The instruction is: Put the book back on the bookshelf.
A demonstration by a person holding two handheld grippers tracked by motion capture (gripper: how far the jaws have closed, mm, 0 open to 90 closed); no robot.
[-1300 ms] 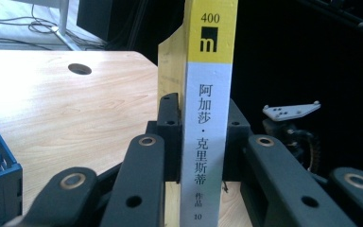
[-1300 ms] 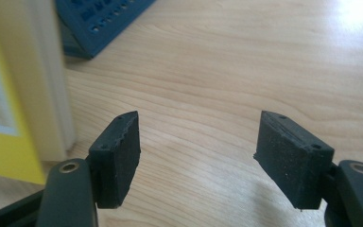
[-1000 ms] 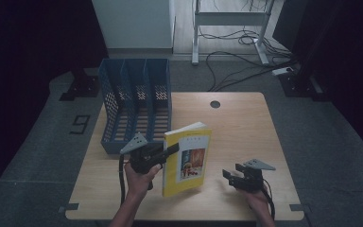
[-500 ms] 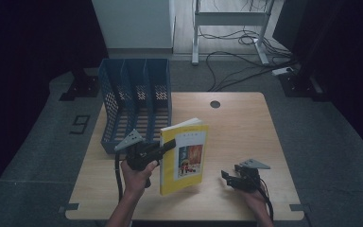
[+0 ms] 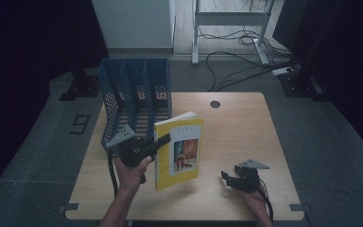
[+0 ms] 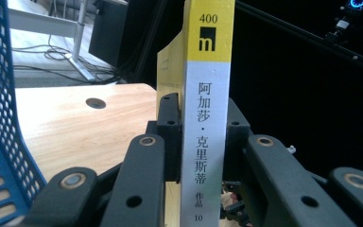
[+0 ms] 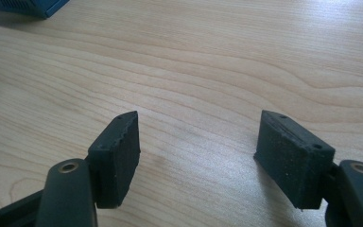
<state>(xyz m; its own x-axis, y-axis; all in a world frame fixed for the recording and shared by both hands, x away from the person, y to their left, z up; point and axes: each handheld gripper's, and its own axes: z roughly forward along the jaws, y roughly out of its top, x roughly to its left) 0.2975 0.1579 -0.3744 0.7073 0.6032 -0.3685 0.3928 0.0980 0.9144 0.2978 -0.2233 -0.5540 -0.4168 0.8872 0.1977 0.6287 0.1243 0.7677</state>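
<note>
**Book up off the table, rack slot next**

Your left gripper (image 5: 163,140) is pinching the spine of the yellow paperback (image 5: 179,149), a jaw pressed on each cover (the left gripper view shows the white spine with its printed characters squeezed between the pads (image 6: 169,127)). The book stands upright, held at centre frame in the high view, cover facing the camera, lower edge seemingly just clear of the wooden table (image 5: 246,118). Your right gripper (image 5: 230,179) rests low at the lower right of the frame with its jaws spread wide and nothing between them; its own view has bare wood grain under the pads (image 7: 118,156).

By the look of it, you are mid-carry: the book is lifted and the filing is not yet done. The blue file rack (image 5: 137,99) stands just up and left of the book. The next move likely calls for keeping the book vertical, lining its spine up with one open slot, and lowering it between the dividers without catching the mesh wall.

Count: one book, one rack with three slots, two grippers, one cable hole (image 5: 215,104) in the tabletop.
</note>
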